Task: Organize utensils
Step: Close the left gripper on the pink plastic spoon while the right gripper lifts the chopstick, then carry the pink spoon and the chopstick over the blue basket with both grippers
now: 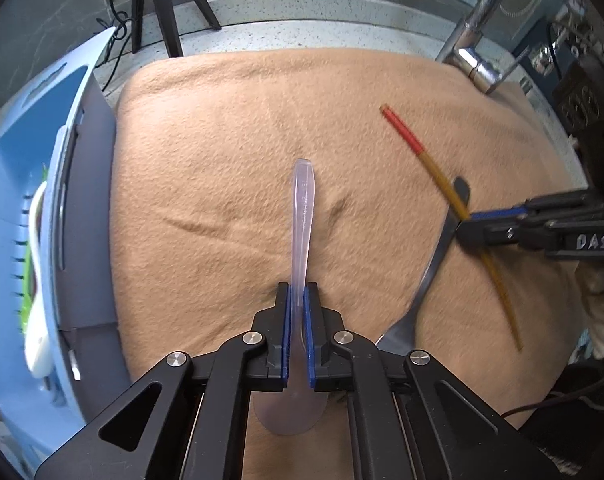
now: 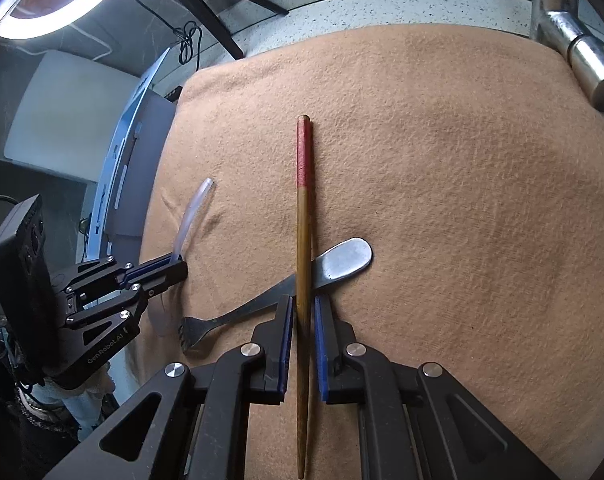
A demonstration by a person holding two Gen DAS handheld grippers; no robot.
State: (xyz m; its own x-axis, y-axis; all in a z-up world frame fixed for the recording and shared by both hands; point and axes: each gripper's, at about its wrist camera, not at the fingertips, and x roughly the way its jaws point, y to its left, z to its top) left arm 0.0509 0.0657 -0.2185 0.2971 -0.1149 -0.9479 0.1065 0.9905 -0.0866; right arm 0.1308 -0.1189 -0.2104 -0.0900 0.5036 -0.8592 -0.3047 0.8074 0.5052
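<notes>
Utensils: left fingers [image 1: 299, 300] are closed on a clear plastic spoon [image 1: 303, 216], right fingers [image 2: 302, 312] clamp a red-tipped chopstick [image 2: 303, 240] crossing a metal fork [image 2: 261, 304] on the cloth-covered surface [image 2: 442, 200].

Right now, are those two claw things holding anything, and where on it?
Yes. The left gripper clamps the clear plastic spoon on its handle near the bowl. The right gripper pinches the red-topped chopstick around mid-length.
</notes>
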